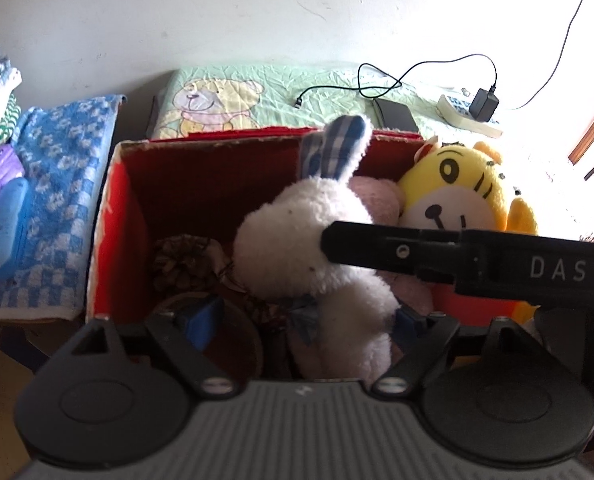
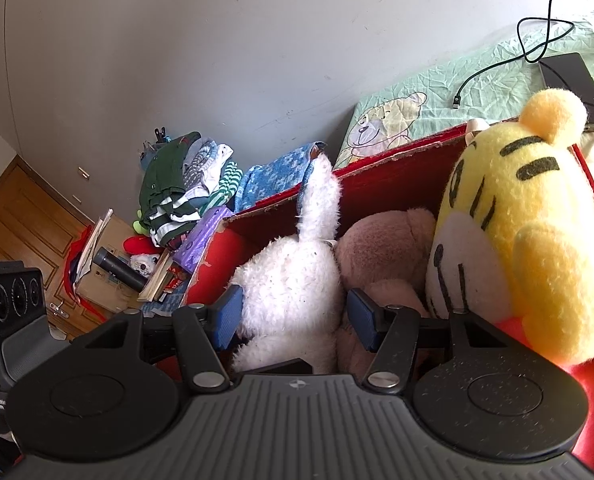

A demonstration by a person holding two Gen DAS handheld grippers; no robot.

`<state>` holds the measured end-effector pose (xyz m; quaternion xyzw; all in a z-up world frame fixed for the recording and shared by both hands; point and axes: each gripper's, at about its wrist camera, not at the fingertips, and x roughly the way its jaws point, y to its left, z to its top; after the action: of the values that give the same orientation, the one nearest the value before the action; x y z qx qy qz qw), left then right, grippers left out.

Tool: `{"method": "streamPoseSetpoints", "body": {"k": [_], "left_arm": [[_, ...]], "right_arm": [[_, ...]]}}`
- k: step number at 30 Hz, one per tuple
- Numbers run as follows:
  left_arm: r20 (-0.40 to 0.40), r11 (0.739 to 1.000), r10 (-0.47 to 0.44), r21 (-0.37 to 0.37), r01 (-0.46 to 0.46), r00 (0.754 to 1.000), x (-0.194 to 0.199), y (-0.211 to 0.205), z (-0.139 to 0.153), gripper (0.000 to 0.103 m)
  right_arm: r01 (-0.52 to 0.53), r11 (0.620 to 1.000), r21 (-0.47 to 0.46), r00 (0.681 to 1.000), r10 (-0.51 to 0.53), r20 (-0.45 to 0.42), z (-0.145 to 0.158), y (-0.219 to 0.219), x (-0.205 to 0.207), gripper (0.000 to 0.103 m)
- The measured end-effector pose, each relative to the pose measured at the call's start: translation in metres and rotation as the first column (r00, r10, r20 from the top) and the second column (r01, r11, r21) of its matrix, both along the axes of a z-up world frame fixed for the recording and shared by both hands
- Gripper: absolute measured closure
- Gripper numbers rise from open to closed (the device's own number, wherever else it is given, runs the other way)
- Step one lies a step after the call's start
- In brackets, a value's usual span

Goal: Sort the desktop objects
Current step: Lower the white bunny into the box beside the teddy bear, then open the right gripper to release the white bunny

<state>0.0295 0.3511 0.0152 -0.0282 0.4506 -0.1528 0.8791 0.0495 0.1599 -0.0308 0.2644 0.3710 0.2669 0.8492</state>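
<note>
The red cardboard box [image 1: 121, 208] holds three plush toys: a yellow tiger [image 2: 509, 240], a white rabbit [image 2: 293, 280] and a pink bear [image 2: 381, 248]. Only the left view shows a pinecone [image 1: 181, 256]. The right hand-held gripper [image 2: 295, 314] straddles the rabbit, spread; the left hand-held gripper [image 1: 305, 320] is spread too.

Home bedroom, prob. a kid's: teddy-print quilt [image 1: 257, 96] on bed, folded clothes pile [image 2: 185, 188], plush toys in red box [image 1: 137, 208], charger [image 1: 483, 106] w/ cable.

Your left wrist view is looking close and down into the red box [image 1: 129, 200] toward the wall; your right wrist view is facing it from the right, angled leftward. Both are sharing the rabbit [image 1: 297, 240] [image 2: 293, 280], tiger [image 1: 457, 192] [image 2: 509, 216] and quilt [image 1: 281, 88] [image 2: 457, 96].
</note>
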Motion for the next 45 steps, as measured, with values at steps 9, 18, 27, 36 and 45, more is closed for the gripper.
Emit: {"method": "streamPoseSetpoints", "body": {"k": [9,18,27,36,45], "left_arm": [[0.001,1.0,0.024,-0.007,-0.024,1.0,-0.003,0.006,0.002,0.015],[0.001,1.0,0.009,0.011,-0.009,1.0,-0.008,-0.003,0.002,0.015],[0.007,1.0,-0.005,0.022,0.004,1.0,-0.011,-0.012,0.003,0.014],[0.072,0.996,-0.082,0.044,0.079,0.994,-0.023,-0.039,0.011,0.01],[0.101,0.986,-0.153,-0.055,0.159,0.983,-0.02,-0.048,0.006,0.007]], "right_arm": [[0.001,1.0,0.016,1.0,-0.001,-0.016,0.003,-0.002,-0.004,0.042],[0.002,1.0,0.001,1.0,-0.002,0.016,0.01,0.0,-0.012,0.041],[0.014,1.0,0.009,1.0,-0.015,0.02,0.011,-0.003,-0.015,0.041],[0.071,0.996,0.049,0.996,-0.073,0.042,0.016,-0.023,-0.02,0.043],[0.014,0.998,0.056,0.998,-0.018,0.06,0.028,-0.037,-0.007,0.057]]}}
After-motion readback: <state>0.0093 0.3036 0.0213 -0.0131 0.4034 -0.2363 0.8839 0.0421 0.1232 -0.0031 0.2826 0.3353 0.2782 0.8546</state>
